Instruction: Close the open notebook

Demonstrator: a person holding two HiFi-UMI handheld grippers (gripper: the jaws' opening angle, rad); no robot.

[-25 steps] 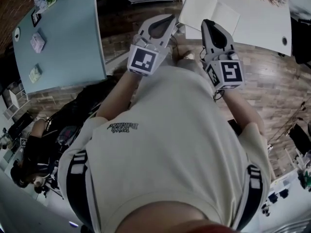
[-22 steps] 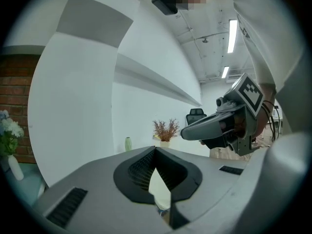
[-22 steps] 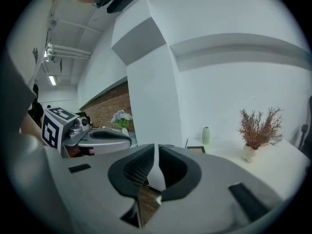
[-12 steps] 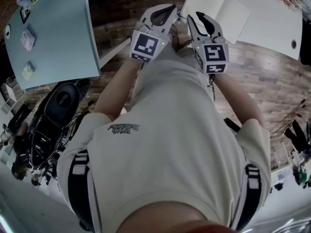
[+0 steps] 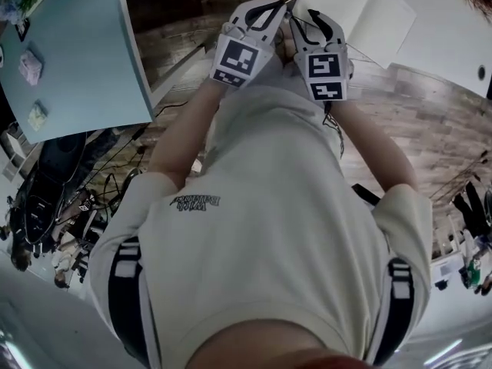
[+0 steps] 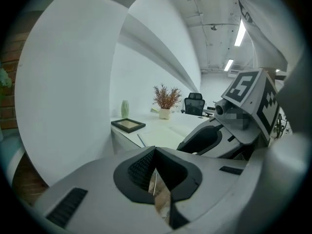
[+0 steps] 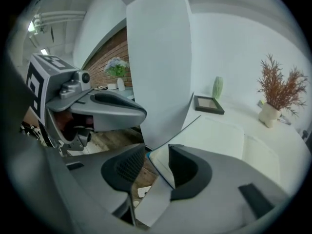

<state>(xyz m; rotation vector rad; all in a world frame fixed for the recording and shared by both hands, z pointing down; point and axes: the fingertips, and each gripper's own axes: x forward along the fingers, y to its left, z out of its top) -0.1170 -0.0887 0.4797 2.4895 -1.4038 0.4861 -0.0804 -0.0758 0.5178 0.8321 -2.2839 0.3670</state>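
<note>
While the right gripper (image 5: 311, 23) has its jaws opening, nothing sits between them; only the corner of the worktop (image 5: 446, 44) shows through the gap in the right gripper view. Left gripper (image 5: 274, 8): pads meet at the tips, empty. Both hang side by side just short of the worktop's edge.

The notebook (image 5: 338, 2) lies open and flat on the worktop near that corner, beyond both grippers, untouched. Closing not yet begun.

Risks, as I judge them:
- Jaws clip the worktop corner on the way in, since the approach line runs right over it.
- Jaws pinch a single sheet instead of the cover, so the page creases or tears and the book stays open.
- Notebook skids when pushed. The surface looks slick and nothing pins the far half.
- The closed left gripper can only press or nudge, so bracing must be flat, not edge-on.

Materials:
- Notebook: plain white pages, thin, rectangular, shallow valley at the spine.
- Worktop: smooth matte white slab, thin darker edge line.
- Gripper pads: black, ribbed, rubber-like, set in grey moulded shells.
</note>
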